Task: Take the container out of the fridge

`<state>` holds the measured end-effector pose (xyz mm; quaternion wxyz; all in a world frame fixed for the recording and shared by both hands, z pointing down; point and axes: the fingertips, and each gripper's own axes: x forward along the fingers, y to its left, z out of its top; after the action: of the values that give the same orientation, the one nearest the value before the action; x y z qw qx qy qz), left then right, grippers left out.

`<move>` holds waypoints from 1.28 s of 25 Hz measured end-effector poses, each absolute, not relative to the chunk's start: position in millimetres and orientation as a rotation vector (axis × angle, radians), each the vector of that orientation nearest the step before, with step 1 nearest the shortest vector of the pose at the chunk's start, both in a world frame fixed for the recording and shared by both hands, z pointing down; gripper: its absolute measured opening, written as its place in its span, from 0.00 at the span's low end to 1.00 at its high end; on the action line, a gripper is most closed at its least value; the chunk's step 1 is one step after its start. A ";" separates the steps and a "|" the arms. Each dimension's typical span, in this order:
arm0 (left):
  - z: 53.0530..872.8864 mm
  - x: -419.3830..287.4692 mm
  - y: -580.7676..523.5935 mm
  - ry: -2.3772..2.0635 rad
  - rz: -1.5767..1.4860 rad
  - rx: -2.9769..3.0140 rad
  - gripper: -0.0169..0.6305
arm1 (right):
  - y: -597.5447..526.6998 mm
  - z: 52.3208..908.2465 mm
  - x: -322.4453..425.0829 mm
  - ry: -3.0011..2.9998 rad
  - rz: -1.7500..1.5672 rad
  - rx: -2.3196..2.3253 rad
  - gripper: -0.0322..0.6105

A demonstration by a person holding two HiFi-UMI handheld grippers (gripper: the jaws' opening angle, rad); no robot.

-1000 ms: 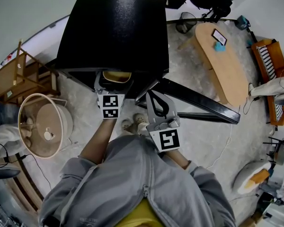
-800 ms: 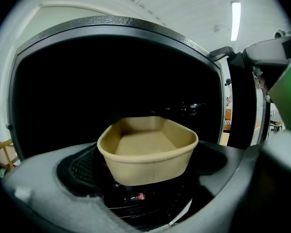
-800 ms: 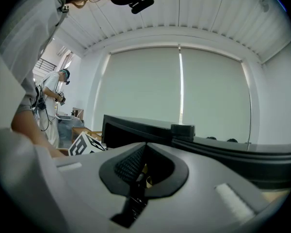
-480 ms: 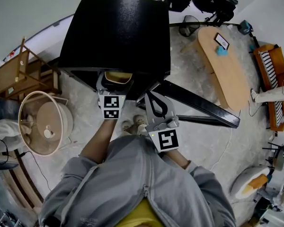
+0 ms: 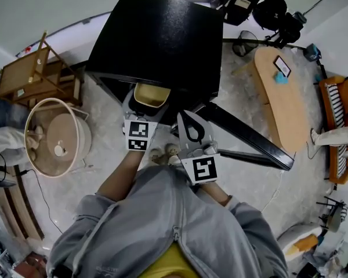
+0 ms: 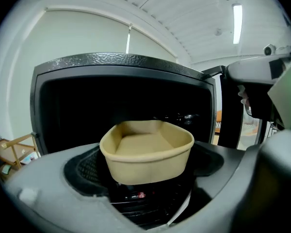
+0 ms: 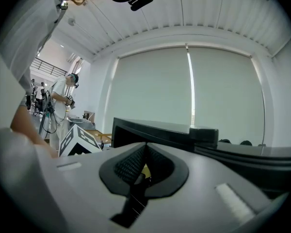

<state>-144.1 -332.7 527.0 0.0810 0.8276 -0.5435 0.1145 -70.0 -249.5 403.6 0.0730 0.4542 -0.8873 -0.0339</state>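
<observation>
Left gripper [image 6: 144, 174]: jaws wide, pads pressing both sides of the tan container [image 6: 146, 149]. The container is empty and upright, in the opening at the front edge of the black fridge [image 5: 156, 39]. Right gripper [image 7: 144, 168]: jaws together, nothing between them. It is just beside the left one, near the open door [image 5: 249, 135].

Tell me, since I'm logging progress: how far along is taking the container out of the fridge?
Done: the fridge door stands open. In hand: the left gripper has its fingers on either side of the beige container, apparently gripping it at the mouth of the fridge. Left: drawing it fully clear. The right gripper is shut, empty.
</observation>
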 end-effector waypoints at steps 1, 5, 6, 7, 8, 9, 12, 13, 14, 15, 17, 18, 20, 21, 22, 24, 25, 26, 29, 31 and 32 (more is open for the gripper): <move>526.6 -147.4 -328.8 -1.635 0.346 2.466 0.81 | -249.5 403.3 -73.4 -2.677 -0.103 1.349 0.05; 523.6 -165.5 -310.4 -1.691 0.341 2.410 0.81 | -248.8 403.9 -89.8 -2.725 -0.102 1.273 0.05; 522.3 -170.4 -305.4 -1.707 0.336 2.393 0.81 | -248.8 404.3 -94.1 -2.736 -0.099 1.255 0.05; 520.7 -175.2 -300.3 -1.724 0.329 2.378 0.81 | -249.0 404.6 -98.1 -2.747 -0.095 1.237 0.05; 518.9 -179.6 -295.1 -1.740 0.321 2.363 0.81 | -249.2 405.0 -102.1 -2.757 -0.090 1.219 0.05; 516.9 -183.8 -289.8 -1.756 0.314 2.350 0.81 | -249.5 405.2 -106.0 -2.767 -0.087 1.200 0.05; 512.9 -196.2 -273.9 -1.806 0.311 2.318 0.81 | -249.2 406.6 -119.9 -2.800 -0.091 1.131 0.05; 513.0 -200.4 -268.2 -1.822 0.315 2.309 0.81 | -248.0 407.7 -125.5 -2.811 -0.092 1.104 0.05; 513.3 -204.5 -262.4 -1.837 0.319 2.300 0.81 | -246.4 409.0 -131.3 -2.822 -0.092 1.076 0.05; 513.3 -208.6 -256.8 -1.853 0.323 2.290 0.81 | -244.7 410.1 -137.0 -2.833 -0.092 1.048 0.05; 510.8 -216.7 -246.3 -1.889 0.320 2.266 0.81 | -241.6 411.6 -147.4 -2.851 -0.089 0.993 0.05; 509.1 -220.7 -240.9 -1.907 0.315 2.251 0.81 | -240.2 412.4 -152.4 -2.860 -0.088 0.965 0.05; 507.7 -228.7 -229.4 -1.943 0.305 2.218 0.81 | -237.9 416.7 -161.5 -2.876 -0.092 0.912 0.05; 507.7 -232.8 -223.4 -1.963 0.300 2.199 0.81 | -237.0 419.8 -165.3 -2.884 -0.098 0.888 0.05; 507.3 -237.3 -217.2 -1.985 0.291 2.175 0.81 | -236.0 421.5 -169.0 -2.894 -0.101 0.865 0.05; 504.1 -247.9 -205.4 -2.039 0.270 2.122 0.81 | -233.7 418.4 -177.1 -2.914 -0.102 0.830 0.05; 501.4 -253.9 -199.8 -2.068 0.261 2.096 0.81 | -232.6 415.2 -181.5 -2.921 -0.104 0.815 0.05; 498.4 -260.1 -194.5 -2.098 0.252 2.071 0.81 | -231.5 413.4 -185.5 -2.927 -0.110 0.801 0.05; 487.3 -278.5 -180.5 -2.188 0.227 1.999 0.81 | -229.3 415.4 -194.0 -2.939 -0.136 0.762 0.05; 477.8 -290.5 -173.9 -2.245 0.213 1.951 0.81 | -228.7 415.1 -198.8 -2.948 -0.145 0.743 0.05; 473.0 -296.1 -171.4 -2.269 0.209 1.928 0.81 | -228.6 414.7 -201.0 -2.952 -0.155 0.731 0.05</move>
<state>-296.1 -171.4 473.0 0.0781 0.6439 -0.7579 0.0699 -201.0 -228.6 414.7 0.0484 0.2399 -0.9683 -0.0507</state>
